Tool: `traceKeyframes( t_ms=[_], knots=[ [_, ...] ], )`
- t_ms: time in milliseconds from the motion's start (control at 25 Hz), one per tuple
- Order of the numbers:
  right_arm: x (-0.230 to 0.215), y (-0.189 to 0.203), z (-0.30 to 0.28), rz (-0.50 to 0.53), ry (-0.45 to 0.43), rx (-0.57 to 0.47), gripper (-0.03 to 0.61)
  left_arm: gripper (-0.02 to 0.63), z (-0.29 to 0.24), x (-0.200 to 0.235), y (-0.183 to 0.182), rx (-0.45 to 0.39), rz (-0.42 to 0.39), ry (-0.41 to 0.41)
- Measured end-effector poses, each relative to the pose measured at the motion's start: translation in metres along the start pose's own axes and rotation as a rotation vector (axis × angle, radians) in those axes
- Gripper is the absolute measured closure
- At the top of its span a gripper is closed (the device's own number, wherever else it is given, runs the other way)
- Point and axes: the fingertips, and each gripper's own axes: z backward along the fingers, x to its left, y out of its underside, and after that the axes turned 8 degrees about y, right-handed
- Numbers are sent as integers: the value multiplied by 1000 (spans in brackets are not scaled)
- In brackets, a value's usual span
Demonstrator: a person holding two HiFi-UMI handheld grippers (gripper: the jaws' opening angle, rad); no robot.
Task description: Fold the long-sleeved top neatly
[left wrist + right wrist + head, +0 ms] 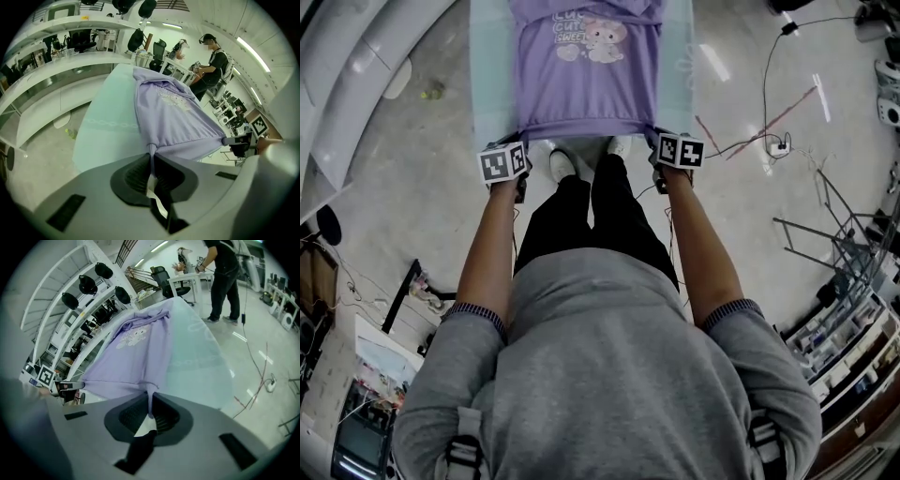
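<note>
The long-sleeved top [586, 84] is purple with a cartoon print on the chest. It lies face up along the bench [487, 84], which has a pale green cover, with its hem at the near edge. The hem runs taut between its two bottom corners.

The left hand-held gripper [151, 161] has its jaws closed on the left hem corner, with the fabric bunched between the pads. The right hand-held gripper [150, 401] is clamped on the right hem corner in the same way. In the head view, both point steeply down at the bench edge, well apart.

Cables [769, 141] lie on the floor [412, 187] to the right of the bench.
</note>
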Motion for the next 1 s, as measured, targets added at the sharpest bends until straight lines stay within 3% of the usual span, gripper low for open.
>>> traceKeyframes(
  t_ms=[600,1000],
  knots=[
    [9,67,39,-43,-11,52,546,577,44,-5,70,94,49,40],
    [9,82,45,-65,3,83,546,577,46,-8,84,131,79,70]
  ],
)
